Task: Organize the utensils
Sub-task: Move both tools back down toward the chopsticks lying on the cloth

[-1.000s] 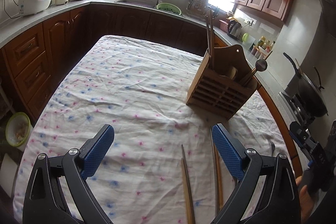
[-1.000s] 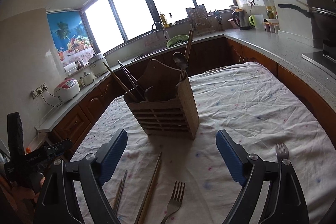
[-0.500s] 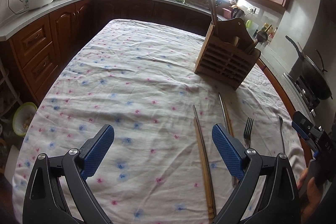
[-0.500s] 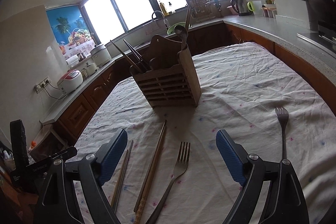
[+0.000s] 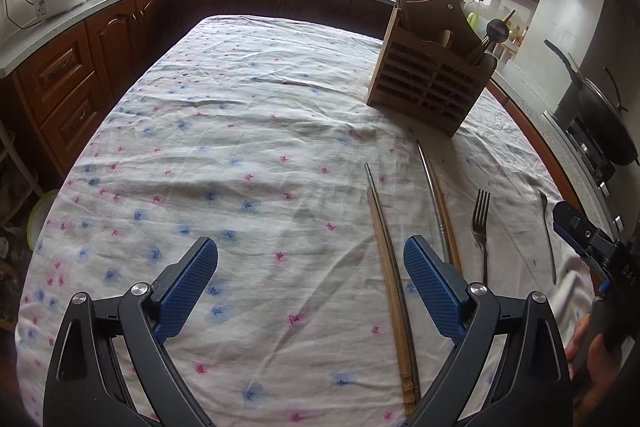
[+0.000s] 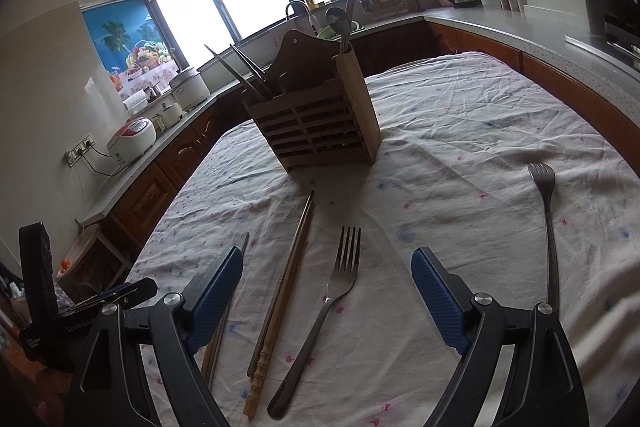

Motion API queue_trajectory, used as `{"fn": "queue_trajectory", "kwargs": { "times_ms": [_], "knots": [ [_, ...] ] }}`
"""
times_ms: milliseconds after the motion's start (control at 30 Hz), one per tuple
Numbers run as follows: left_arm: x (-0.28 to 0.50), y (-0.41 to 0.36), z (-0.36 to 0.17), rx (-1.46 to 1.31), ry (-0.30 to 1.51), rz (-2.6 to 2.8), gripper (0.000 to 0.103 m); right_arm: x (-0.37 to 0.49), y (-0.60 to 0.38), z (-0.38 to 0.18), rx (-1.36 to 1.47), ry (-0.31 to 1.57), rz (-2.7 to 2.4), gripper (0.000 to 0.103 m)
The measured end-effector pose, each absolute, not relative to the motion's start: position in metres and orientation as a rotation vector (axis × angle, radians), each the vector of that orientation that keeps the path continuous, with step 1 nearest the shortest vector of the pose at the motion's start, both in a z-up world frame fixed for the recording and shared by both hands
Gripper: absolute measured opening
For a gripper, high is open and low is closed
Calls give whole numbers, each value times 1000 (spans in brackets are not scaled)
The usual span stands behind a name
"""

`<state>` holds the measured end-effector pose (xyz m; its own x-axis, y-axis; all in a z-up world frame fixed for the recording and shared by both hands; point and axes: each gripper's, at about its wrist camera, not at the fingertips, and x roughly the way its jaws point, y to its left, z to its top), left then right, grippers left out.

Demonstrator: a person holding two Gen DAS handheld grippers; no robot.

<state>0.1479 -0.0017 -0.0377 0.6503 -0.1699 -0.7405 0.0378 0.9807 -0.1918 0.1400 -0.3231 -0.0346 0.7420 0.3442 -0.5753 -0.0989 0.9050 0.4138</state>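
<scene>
Left wrist view: left gripper hovering above the flowered tablecloth, fingers wide apart, nothing between them. Nearest chopstick pair lying lengthwise just inside the right finger; second chopstick pair partly hidden behind that finger. Farther right, one fork, then a second fork near the table edge, tines out of sight here. Wooden utensil holder standing upright at far right, already stocked with chopsticks and a ladle. Likely trouble: thin sticks flat on creased cloth, so a closing pinch could roll one away or snag fabric; seizing only one stick of a pair also plausible. Against the earlier frames: holder farther off, more of the loose cutlery exposed, camera pulled back and higher.

Right wrist view: right gripper likewise spread open and empty, hanging over the near fork. Long fork lying well to the right, outside the fingers. Chopsticks left of the near fork, another pair mostly hidden behind the left finger. Risk here: slim handle flush on cloth, prone to slipping or pivoting in a tip grasp. Versus earlier: holder smaller, more distant; both forks now fully visible.
</scene>
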Motion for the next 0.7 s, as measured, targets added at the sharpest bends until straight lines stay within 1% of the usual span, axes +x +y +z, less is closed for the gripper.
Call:
{"fn": "queue_trajectory", "kwargs": {
  "times_ms": [433,533,700],
  "knots": [
    [181,-44,-62,20,948,-105,96,155,-319,-40,372,727,246,88],
    [190,-53,-76,70,985,-91,90,157,-321,-38,375,725,241,88],
    [188,-37,-84,53,999,-93,90,164,-321,-32,369,715,247,88]
  ]
}}
